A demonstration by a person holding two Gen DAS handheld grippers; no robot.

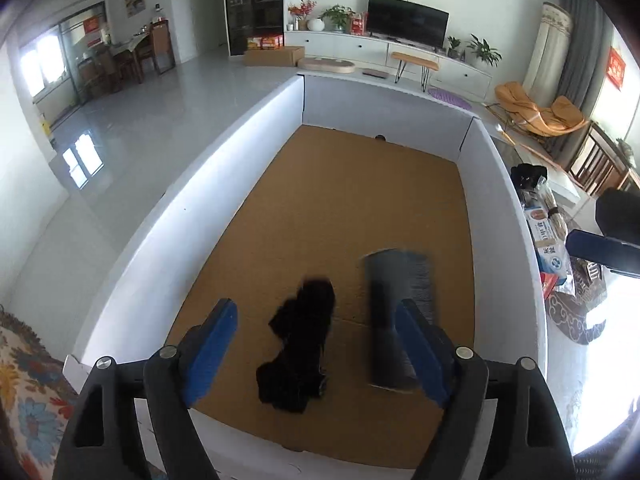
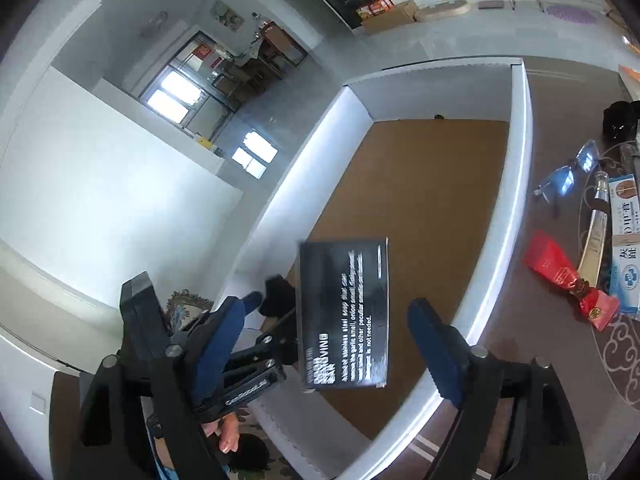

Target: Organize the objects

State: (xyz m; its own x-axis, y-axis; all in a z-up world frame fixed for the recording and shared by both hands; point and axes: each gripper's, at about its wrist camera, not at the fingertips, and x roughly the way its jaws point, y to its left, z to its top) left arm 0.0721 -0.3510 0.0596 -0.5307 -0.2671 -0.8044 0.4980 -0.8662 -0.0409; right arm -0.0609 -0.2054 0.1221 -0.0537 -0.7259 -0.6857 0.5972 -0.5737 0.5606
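A big box with white walls (image 1: 192, 216) and a brown cardboard floor (image 1: 352, 200) fills both views. On the floor lies a crumpled black cloth (image 1: 298, 344), between the blue pads of my left gripper (image 1: 316, 344), which stands open and touches nothing. Beside the cloth is a flat dark carton (image 1: 394, 312), blurred. In the right wrist view this black carton with white print (image 2: 344, 316) sits between the fingers of my right gripper (image 2: 330, 344), which is open; neither pad touches it. I cannot tell whether the carton rests on the floor.
On the dark patterned table right of the box lie a red packet (image 2: 560, 268), blue glasses (image 2: 572, 176), white-and-blue cartons (image 2: 628, 240) and a black bundle (image 1: 528, 176). A flowered cloth (image 1: 28, 392) lies left of the box. A person's hand (image 2: 228, 436) shows below.
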